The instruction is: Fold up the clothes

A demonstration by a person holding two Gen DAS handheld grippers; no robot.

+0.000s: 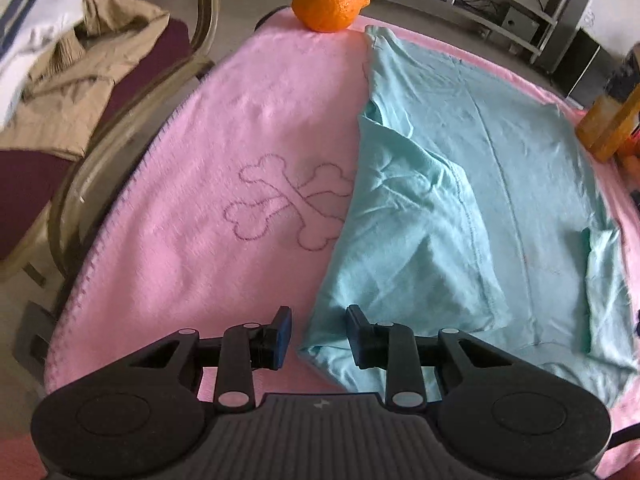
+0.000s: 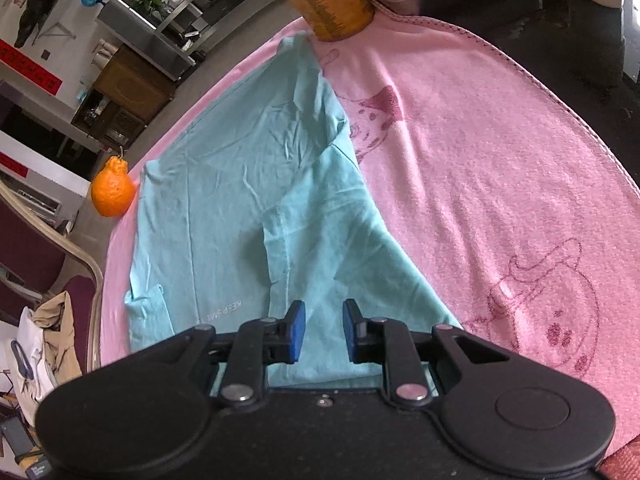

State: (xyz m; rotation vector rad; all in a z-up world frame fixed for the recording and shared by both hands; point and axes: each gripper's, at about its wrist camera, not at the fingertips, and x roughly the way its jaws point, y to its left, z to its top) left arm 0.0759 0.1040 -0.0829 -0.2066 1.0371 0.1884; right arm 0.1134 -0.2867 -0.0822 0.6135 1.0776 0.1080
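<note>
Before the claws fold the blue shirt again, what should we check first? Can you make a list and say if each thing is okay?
1. Left claw open with nothing in it: ok.
2. Right claw open with nothing in it: ok.
3. Sides of the blue shirt already folded in: ok, both side flaps lie over the middle.
4. Shirt smooth: not ok, the flaps are wrinkled.
5. Orange off the shirt: cannot tell, it sits at the far corner, maybe touching.
6. Yellow bottle off the shirt: cannot tell, the other far corner reaches its base.
</note>
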